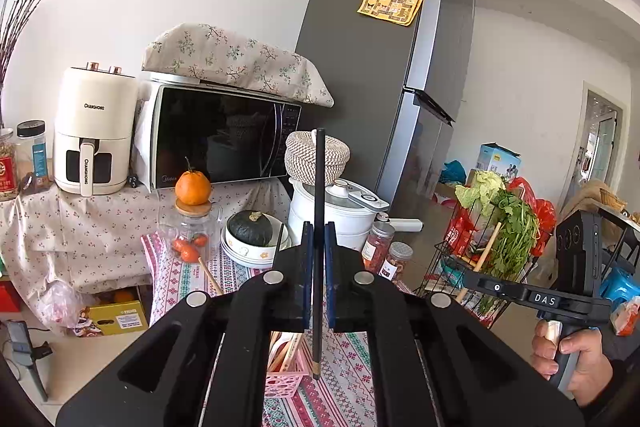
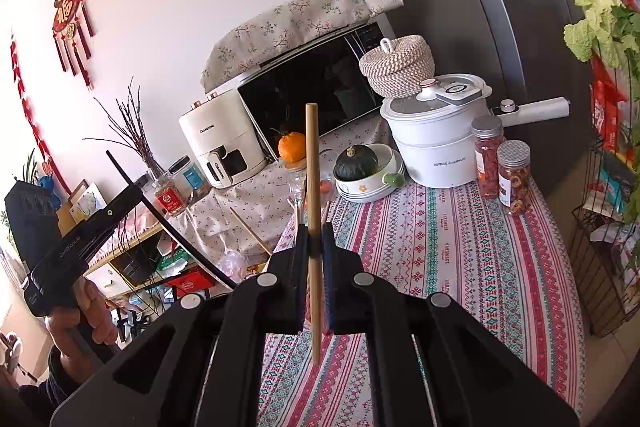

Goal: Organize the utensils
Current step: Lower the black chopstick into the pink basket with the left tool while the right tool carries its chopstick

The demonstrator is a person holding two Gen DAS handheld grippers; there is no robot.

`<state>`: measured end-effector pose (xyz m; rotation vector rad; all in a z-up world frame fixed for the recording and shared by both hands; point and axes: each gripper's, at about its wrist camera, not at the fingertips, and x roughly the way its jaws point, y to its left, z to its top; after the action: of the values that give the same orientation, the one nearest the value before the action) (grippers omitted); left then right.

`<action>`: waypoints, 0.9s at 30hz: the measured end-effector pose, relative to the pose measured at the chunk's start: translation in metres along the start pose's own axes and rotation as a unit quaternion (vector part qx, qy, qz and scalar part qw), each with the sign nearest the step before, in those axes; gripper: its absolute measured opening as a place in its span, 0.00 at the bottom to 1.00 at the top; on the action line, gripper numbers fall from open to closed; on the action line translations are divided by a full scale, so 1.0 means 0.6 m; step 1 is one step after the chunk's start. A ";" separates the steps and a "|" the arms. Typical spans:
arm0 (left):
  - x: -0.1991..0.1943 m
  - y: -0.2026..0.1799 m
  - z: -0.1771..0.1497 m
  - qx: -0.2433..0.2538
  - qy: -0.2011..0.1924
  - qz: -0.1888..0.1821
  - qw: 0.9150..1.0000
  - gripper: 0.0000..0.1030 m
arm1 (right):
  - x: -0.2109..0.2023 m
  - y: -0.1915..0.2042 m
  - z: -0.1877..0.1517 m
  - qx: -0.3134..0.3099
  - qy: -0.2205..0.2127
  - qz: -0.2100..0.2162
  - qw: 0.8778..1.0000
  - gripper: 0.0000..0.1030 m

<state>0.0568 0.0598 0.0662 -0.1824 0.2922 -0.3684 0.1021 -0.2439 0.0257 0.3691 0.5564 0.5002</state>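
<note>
A slim black chopstick [image 1: 319,227] is pinched upright by the left gripper [image 1: 319,247]; a round bamboo chopstick [image 2: 313,227] is pinched by the right gripper [image 2: 316,247]

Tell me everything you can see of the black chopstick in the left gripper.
The black chopstick is a thin, straight, matte dark stick with a short pale band near its lower tip. It stands almost upright, clamped around mid-length between the shut left gripper's blue-edged pads, touching nothing else. Its lower end hangs just above the patterned tablecloth, beside the pink basket. Material unclear.
</note>
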 end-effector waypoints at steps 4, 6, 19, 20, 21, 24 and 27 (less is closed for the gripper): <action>0.025 0.018 -0.004 0.000 0.002 0.015 1.000 0.04 | 0.008 0.005 -0.002 0.002 0.002 0.002 1.000 0.07; 0.039 0.031 -0.009 -0.010 0.012 0.017 1.000 0.04 | 0.011 0.006 -0.003 0.003 0.003 0.001 1.000 0.07; 0.063 0.062 -0.016 -0.024 -0.005 0.019 1.000 0.04 | 0.019 0.005 -0.007 0.005 0.009 -0.007 1.000 0.07; 0.062 0.061 -0.014 -0.020 -0.007 0.018 1.000 0.04 | 0.019 0.005 -0.007 0.005 0.009 -0.007 1.000 0.07; 0.062 0.059 -0.013 -0.017 -0.008 0.018 1.000 0.04 | 0.020 0.005 -0.007 0.005 0.009 -0.007 1.000 0.07; 0.072 0.059 -0.016 -0.008 0.000 0.027 1.000 0.04 | 0.025 0.006 -0.008 0.004 0.011 -0.007 1.000 0.07; 0.083 0.060 -0.024 0.003 0.010 0.041 0.999 0.04 | 0.030 0.010 -0.009 0.004 0.013 -0.005 1.000 0.07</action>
<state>0.1084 0.0719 0.0321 -0.1599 0.3172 -0.2891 0.1100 -0.2283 0.0167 0.3670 0.5851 0.4934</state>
